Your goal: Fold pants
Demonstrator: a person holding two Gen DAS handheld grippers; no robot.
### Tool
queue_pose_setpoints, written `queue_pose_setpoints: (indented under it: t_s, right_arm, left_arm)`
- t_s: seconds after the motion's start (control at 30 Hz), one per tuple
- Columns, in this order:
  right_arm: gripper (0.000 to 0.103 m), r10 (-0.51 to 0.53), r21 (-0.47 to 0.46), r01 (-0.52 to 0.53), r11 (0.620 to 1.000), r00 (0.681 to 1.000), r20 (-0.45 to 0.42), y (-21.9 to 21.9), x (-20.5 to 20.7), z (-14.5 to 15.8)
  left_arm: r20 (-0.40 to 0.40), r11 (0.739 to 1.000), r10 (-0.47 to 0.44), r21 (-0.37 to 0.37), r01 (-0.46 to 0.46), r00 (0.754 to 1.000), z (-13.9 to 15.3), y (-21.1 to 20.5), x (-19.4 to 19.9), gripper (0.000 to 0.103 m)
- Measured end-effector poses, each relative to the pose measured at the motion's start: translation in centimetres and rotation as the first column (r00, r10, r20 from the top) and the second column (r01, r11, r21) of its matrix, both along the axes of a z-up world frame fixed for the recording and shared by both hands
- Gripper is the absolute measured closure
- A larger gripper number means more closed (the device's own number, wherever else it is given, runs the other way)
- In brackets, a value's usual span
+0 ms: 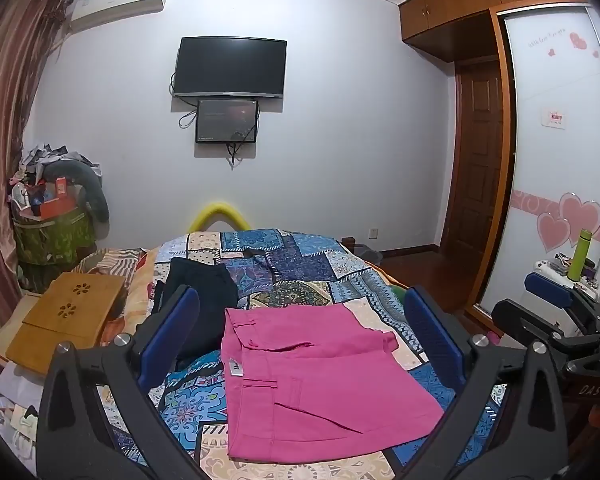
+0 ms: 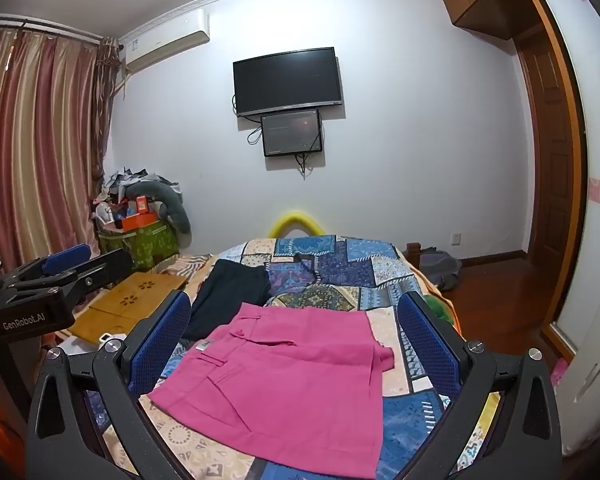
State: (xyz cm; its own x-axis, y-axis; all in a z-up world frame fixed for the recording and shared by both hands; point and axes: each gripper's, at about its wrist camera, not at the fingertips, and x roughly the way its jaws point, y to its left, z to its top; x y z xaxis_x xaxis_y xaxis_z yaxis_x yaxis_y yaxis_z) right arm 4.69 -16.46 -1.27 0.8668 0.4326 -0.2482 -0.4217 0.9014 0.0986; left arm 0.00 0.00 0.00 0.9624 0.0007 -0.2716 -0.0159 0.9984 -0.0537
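Pink pants lie folded in a flat rectangle on the patchwork bedspread; they also show in the right wrist view. A white label shows at the waistband. My left gripper is open and empty, held above the pants with its blue pads on either side. My right gripper is open and empty too, above the same pants. The right gripper shows at the right edge of the left wrist view; the left gripper shows at the left of the right wrist view.
A dark folded garment lies beyond the pink pants. A wooden lap tray sits at the bed's left side. A cluttered green basket stands in the left corner. A wardrobe and wooden floor are to the right.
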Motion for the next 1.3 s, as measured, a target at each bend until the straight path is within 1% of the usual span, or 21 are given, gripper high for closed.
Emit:
queue_pose_setpoints:
  t_s: [0.23, 0.6, 1.3]
  right_arm:
    - [0.000, -0.001, 0.003, 0.001, 1.000, 1.000, -0.003, 0.06, 0.03, -0.02]
    - [0.000, -0.002, 0.002, 0.002, 1.000, 1.000, -0.005, 0.01, 0.03, 0.04]
    - [0.000, -0.002, 0.010, 0.002, 1.000, 1.000, -0.008, 0.01, -0.05, 0.13]
  left_arm:
    - [0.000, 1.000, 0.003, -0.003, -0.003, 1.000, 0.30, 0.53, -0.66, 0.000]
    - [-0.002, 1.000, 0.007, 0.000, -0.007, 1.000, -0.14, 0.09, 0.11, 0.000]
    - [0.006, 1.000, 0.003, 0.004, -0.003, 1.000, -0.02, 0.09, -0.24, 0.000]
